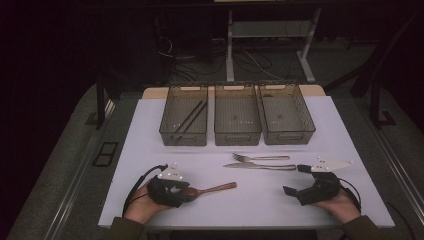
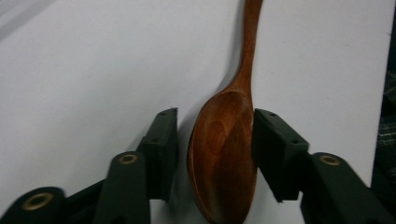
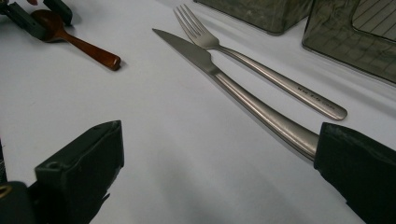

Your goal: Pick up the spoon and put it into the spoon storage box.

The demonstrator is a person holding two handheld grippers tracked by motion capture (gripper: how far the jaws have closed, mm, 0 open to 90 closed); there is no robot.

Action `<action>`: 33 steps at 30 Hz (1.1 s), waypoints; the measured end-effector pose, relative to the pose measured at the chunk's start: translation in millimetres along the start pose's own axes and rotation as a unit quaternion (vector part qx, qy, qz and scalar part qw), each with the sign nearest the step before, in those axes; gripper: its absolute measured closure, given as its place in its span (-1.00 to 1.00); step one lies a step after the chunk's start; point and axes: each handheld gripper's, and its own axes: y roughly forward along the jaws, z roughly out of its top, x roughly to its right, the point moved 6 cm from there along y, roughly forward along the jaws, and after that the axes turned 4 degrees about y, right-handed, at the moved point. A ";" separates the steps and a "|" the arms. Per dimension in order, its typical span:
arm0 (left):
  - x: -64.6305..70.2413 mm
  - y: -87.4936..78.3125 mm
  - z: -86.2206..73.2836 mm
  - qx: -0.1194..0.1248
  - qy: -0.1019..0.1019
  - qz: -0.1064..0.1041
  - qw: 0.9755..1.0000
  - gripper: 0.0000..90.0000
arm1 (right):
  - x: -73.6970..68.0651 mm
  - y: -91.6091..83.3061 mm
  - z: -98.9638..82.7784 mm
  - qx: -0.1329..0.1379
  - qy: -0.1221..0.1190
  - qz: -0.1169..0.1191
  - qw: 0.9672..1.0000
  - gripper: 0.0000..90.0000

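Observation:
A brown wooden spoon [image 1: 215, 189] lies on the white table at the front left, handle pointing right. My left gripper [image 1: 187, 192] is open around its bowl. In the left gripper view the bowl [image 2: 224, 154] sits between the jaws: the right jaw touches its edge and a narrow gap shows at the left jaw. A steel knife [image 1: 260, 166] and fork [image 1: 262, 158] lie side by side at the centre. My right gripper [image 1: 295, 180] rests at the front right, wide open and holding nothing. One of its jaws stands by the end of the knife handle [image 3: 280, 126].
Three clear mesh bins stand in a row at the back: the left bin [image 1: 167, 131] holds black chopsticks [image 1: 192, 116]; the middle bin [image 1: 237, 137] and right bin [image 1: 307, 131] look bare. The white table top [image 1: 150, 150] ends close in front of both hands.

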 end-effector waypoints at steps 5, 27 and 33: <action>3.1 0.3 0.5 -0.002 0.015 -0.016 1.000 0.41 | -0.1 -0.2 0.1 0.001 0.000 0.000 1.000 -0.98; 5.7 -4.5 4.5 -0.012 0.029 -0.027 0.999 0.78 | -0.2 -0.2 0.1 0.001 -0.001 0.001 1.000 -0.98; 6.0 -5.1 7.7 -0.005 0.023 -0.018 1.000 0.78 | -0.4 -0.1 0.0 0.000 -0.002 0.001 1.000 -0.98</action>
